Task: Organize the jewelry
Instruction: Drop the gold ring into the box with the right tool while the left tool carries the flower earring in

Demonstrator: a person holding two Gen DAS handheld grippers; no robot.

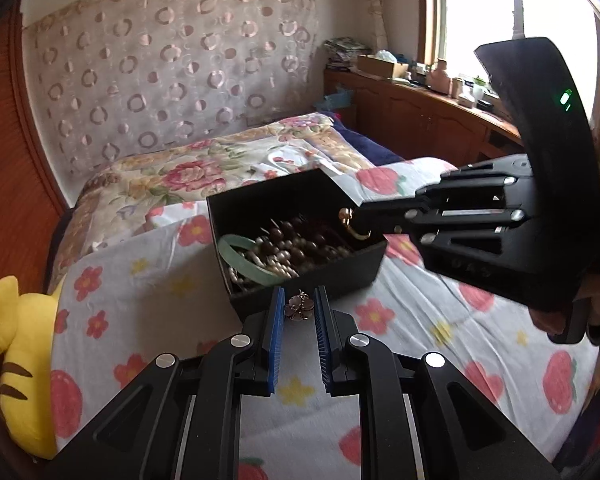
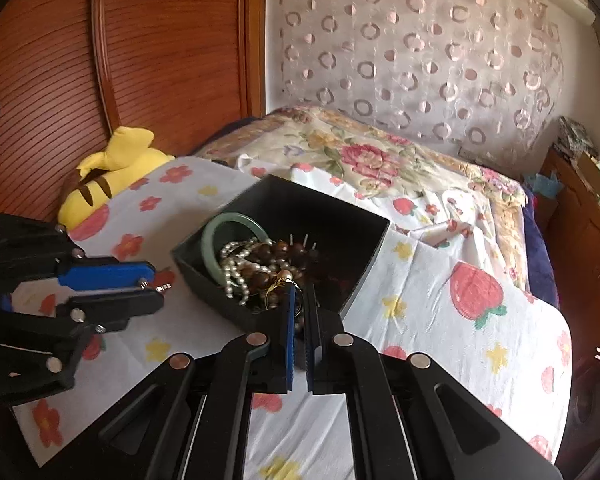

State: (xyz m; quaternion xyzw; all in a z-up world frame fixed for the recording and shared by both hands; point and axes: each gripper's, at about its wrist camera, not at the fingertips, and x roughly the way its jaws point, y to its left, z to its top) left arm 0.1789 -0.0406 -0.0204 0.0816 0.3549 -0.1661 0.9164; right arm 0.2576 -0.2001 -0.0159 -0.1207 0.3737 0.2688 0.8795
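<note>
Left wrist view, we clamp the left gripper [image 1: 299,307] on a small flower-shaped brooch [image 1: 299,306], right gripper [image 1: 350,216] pinching a gold ring [image 1: 354,224] over the open black jewelry box [image 1: 300,228].

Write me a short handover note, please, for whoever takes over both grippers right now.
Left gripper: shut on a small flower brooch, just short of the black box.
Right gripper: shut on a gold ring, over the box.
Already in the box: green bangle, pearl strand, dark beads.
Left: drop the ring and brooch in.
</note>
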